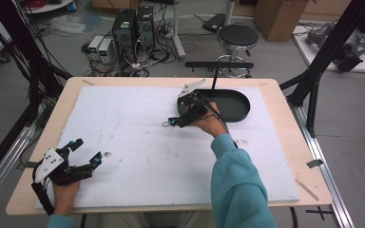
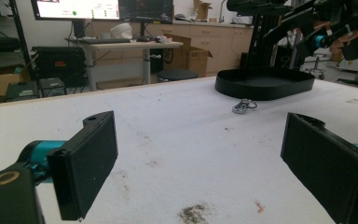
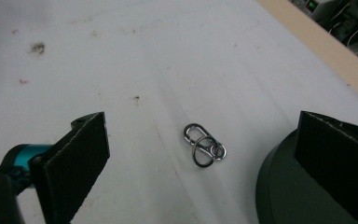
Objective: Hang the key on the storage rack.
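Note:
A small silver snap clip (image 3: 204, 145) lies flat on the white mat, just left of the black oval tray (image 3: 279, 191). My right gripper (image 3: 200, 133) hovers over it, open, with the clip below the gap between the jaws and touching neither. From above, the right gripper (image 1: 173, 122) points left, with the clip (image 1: 165, 123) at its tips. My left gripper (image 1: 88, 149) rests open near the mat's front left corner, holding nothing. In the left gripper view the left gripper (image 2: 200, 144) faces the far-off clip (image 2: 244, 106) and tray (image 2: 265, 84).
The white mat (image 1: 138, 142) covers a wooden table (image 1: 285, 142). The tray (image 1: 240, 111) sits at the back right and looks empty. A black stand (image 1: 216, 71) rises behind it. A dark stain (image 2: 193, 212) marks the mat near the left gripper.

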{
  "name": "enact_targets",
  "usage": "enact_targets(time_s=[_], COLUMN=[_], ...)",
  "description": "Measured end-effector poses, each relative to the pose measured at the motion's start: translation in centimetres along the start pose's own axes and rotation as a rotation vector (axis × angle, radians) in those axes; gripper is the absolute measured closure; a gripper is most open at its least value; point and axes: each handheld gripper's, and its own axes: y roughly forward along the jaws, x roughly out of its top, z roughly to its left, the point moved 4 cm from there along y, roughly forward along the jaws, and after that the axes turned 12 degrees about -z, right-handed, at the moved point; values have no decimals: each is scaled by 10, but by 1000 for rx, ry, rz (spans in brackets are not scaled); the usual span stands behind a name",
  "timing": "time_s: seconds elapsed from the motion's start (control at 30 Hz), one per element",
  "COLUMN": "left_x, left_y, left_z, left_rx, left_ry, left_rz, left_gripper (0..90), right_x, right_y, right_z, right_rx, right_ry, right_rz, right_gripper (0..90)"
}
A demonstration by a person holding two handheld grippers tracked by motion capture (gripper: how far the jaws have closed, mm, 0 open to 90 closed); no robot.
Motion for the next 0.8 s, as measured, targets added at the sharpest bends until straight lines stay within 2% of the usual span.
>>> enact_targets(time_s=[0.43,0.77,0.8], left_x=[0,0,0], left_y=[0,0,0], left_z=[0,0,0], left_rx=[0,0,0], left_ry=[1,-1,-3], left_rz=[-5,-4,-5], left_gripper=[112,112,112], right_x=[-12,-23,-24], right_y=[32,46,47], right_z=[2,-1,-1], right_rx=[-20,-39,-44], right_ry=[18,19,18], right_rz=[112,176,185], right_gripper=[52,73,99])
